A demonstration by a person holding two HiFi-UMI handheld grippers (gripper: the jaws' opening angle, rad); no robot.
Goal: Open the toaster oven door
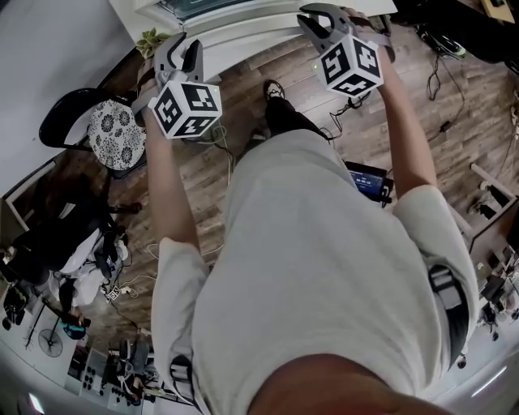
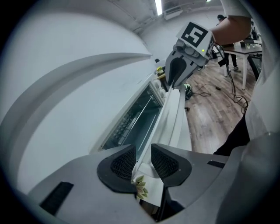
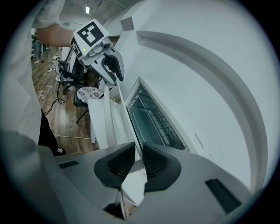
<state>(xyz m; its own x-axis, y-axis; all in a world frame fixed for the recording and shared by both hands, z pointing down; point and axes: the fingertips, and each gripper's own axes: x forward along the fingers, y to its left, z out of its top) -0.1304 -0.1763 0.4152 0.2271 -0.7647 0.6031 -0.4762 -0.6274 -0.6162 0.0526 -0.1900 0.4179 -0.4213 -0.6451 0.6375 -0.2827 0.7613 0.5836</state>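
The white toaster oven (image 1: 212,10) sits at the top of the head view. Its door (image 2: 174,117) hangs partly open, and the wire rack (image 3: 162,122) shows inside the cavity. My left gripper (image 2: 143,162) is shut on the door's top edge at one end; it also shows in the head view (image 1: 185,50) and the right gripper view (image 3: 114,73). My right gripper (image 3: 138,159) is shut on the same edge at the other end, seen too from the left gripper (image 2: 172,83) and from above (image 1: 320,18).
A small leafy plant (image 1: 150,39) sits just under the left gripper. A chair with a patterned cushion (image 1: 116,134) stands to the left on the wood floor. Cables and a small screen device (image 1: 369,180) lie by the person's feet. Clutter fills the lower left.
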